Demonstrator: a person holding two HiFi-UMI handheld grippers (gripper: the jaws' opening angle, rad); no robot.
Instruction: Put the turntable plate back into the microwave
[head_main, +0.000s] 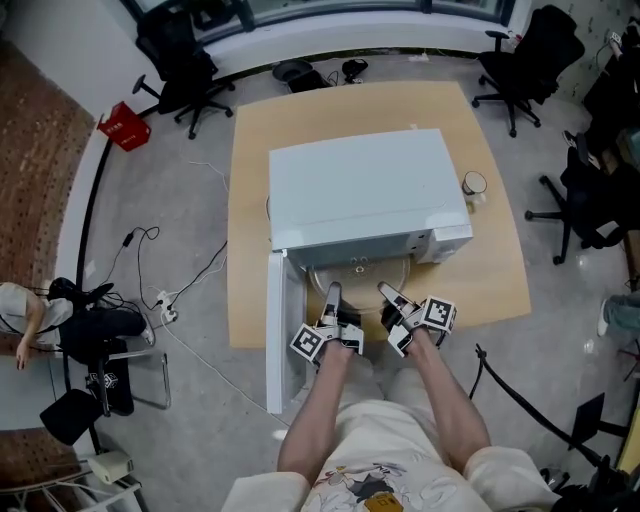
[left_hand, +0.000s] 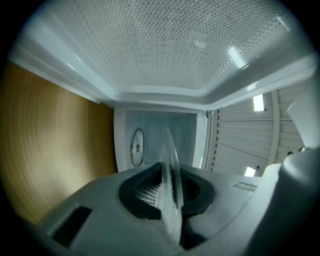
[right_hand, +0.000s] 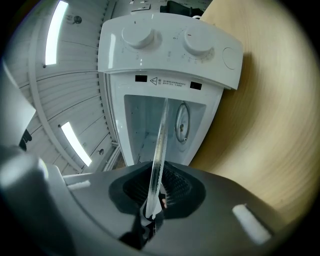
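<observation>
At the front edge of the light wooden tabletop (head_main: 490, 270), a white box-shaped microwave (head_main: 360, 190) is standing with its door (head_main: 277, 330) hanging open on the left side of the head view. A round, clear glass turntable plate (head_main: 358, 270) is sitting level in the open mouth. Its far part is lying under the microwave's top, and its near rim is projecting toward the person.

The left gripper (head_main: 332, 292) is clenching the plate's near rim on the left. Its own view is showing the glass edge pinched between the two dark ribbed pads. The right gripper (head_main: 386, 292) is gripping the same rim on the right, again with the glass edge between its pads.

In both gripper views the plate is reaching into the cavity and standing apart from a round ring (right_hand: 182, 122) on the cavity floor. Two white round knobs (right_hand: 137, 36) are showing on the control panel. A white mug (head_main: 474, 185) is standing on the tabletop just beside the microwave's right side.
</observation>
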